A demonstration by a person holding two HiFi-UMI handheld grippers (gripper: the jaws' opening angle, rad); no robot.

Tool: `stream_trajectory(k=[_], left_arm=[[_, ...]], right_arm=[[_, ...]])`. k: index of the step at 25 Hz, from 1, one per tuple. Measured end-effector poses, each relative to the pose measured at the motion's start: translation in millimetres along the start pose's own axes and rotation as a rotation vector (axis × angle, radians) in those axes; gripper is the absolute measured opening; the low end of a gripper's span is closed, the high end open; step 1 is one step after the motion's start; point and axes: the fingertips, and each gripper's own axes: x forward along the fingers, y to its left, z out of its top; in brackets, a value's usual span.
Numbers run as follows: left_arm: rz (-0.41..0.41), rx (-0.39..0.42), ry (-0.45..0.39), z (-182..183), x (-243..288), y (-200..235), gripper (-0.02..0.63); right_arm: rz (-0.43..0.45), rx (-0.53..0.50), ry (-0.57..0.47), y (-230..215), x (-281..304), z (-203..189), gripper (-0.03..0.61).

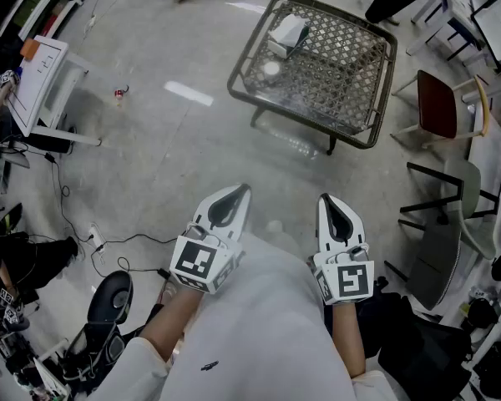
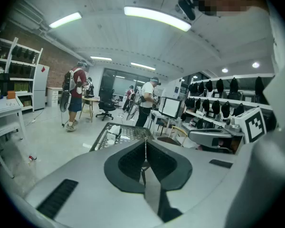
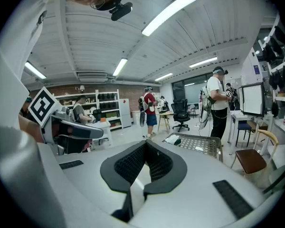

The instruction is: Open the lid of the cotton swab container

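Lab floor, mesh table [image 1: 342, 65] well ahead. Left gripper [image 1: 236, 195], right gripper [image 1: 328, 203] closed, empty; we're pre-approach, must walk over.

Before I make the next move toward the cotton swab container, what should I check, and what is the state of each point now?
1. Left gripper empty, jaws together: ok.
2. Right gripper empty, jaws together: ok.
3. Jaws opened to take a lid: not ok, both are shut.
4. Target identified: cannot tell; a white box and a small round white thing lie on the mesh table.
5. Table within reach: not ok; it stands apart, ahead of both grippers.
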Motion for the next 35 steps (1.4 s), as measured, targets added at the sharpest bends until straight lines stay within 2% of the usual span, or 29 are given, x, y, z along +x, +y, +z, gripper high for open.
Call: stream_trajectory(k=[6,9,16,21,27,33,35], left_arm=[[0.017,0.001,-0.001,1,-21,-8,0.009],[0.003,0.042,-0.019,8,-20,-16,0.009],[0.048,0.066,-0.034,9,-34,-16,0.009],[0.077,0.072,-0.03,6,-37,-17,0.009],[0.1,0.055,-0.007,6,-26,1,0.009],[0.087,0.047,0.001,23,14,35,0.009],[0.078,0.038,-0.002,32,29,50,0.009]], right_arm=[[-0.008,0.003,0.006,8,-24,1,0.0],[-0.013,0.004,-0.007,11,-27,5,0.0],[0.049,0.028,-0.087,24,-28,19,0.0],[0.069,0.006,-0.081,22,-28,18,0.0],[0.079,0.005,-0.07,16,-8,18,0.0],[0.115,0.072,-0.151,2,34,39,0.0],[0.129,0.052,-0.126,1,56,44,0.0]])
